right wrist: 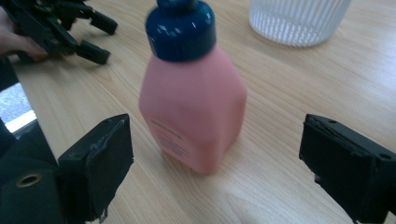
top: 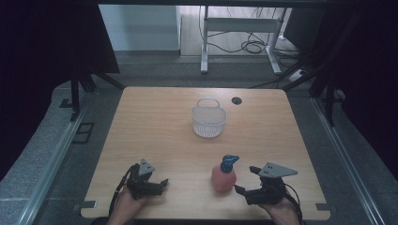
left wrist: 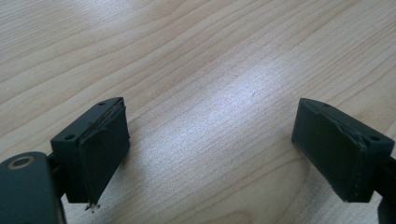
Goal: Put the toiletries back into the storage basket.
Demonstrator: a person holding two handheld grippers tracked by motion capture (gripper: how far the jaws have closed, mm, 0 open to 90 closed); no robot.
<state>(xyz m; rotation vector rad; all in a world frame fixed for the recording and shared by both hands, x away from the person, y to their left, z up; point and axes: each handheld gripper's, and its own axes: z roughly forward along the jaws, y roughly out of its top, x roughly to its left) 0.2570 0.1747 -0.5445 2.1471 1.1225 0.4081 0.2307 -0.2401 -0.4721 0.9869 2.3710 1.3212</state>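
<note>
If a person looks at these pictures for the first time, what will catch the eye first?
The pink bottle with its blue pump cap stands upright near the front edge of the wooden table, straight ahead of the open right gripper, which does not touch it. Farther back, near the middle of the table, sits a white mesh basket. The left gripper is open above bare wood.

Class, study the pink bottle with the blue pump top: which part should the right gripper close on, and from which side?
Grip the pink bottle across its flat-sided lower body, below the blue pump top. It stands upright on the table, and the open right gripper already faces it, so a level approach from the person's side probably suits best.
</note>
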